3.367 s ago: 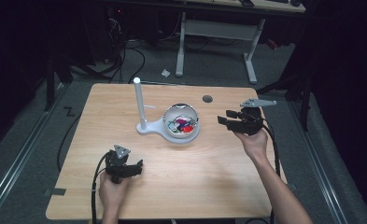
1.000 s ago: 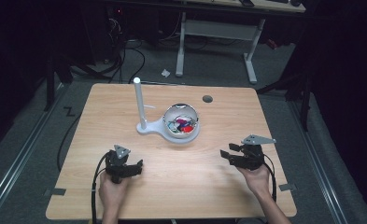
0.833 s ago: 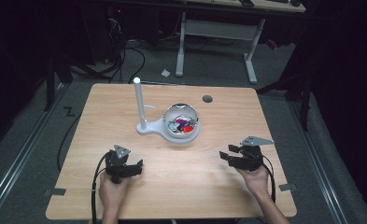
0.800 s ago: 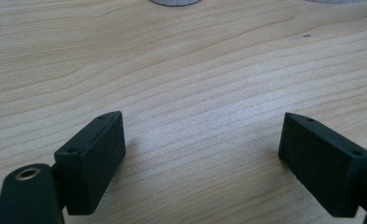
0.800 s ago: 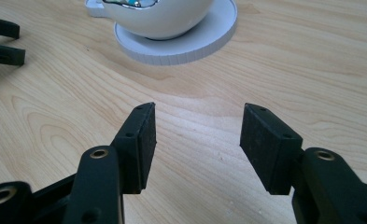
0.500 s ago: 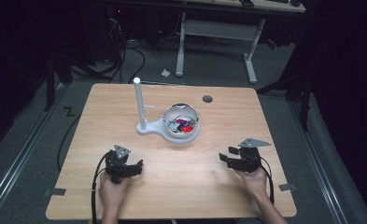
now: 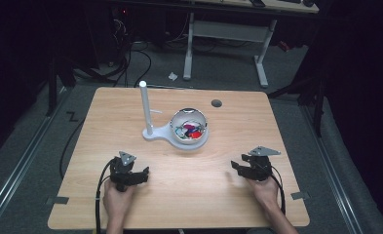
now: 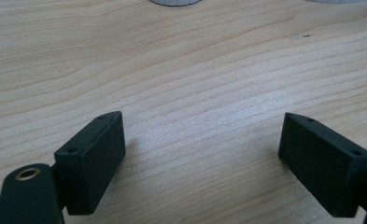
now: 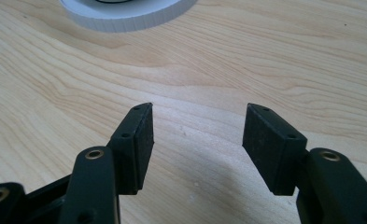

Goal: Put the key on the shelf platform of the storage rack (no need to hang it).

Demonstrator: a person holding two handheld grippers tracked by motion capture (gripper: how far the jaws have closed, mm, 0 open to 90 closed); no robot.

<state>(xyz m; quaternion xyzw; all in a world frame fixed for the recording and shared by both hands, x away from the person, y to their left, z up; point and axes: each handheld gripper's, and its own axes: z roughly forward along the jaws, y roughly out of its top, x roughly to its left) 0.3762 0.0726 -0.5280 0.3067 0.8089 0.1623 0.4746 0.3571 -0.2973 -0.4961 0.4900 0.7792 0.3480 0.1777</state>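
**Risks with both tools idle**

The surface (image 7: 189, 195) is bare beneath both tools. The bowl (image 7: 189, 127), ahead between them, could tip if knocked; so could its post (image 7: 144, 109). Left tool (image 7: 139, 176) gapes wide, right tool (image 7: 238, 168) moderately; both hold nothing.

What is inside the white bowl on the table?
The white bowl holds a heap of small colourful pieces, red, blue and white among them. What they are is too small to tell, and the lower ones are covered.
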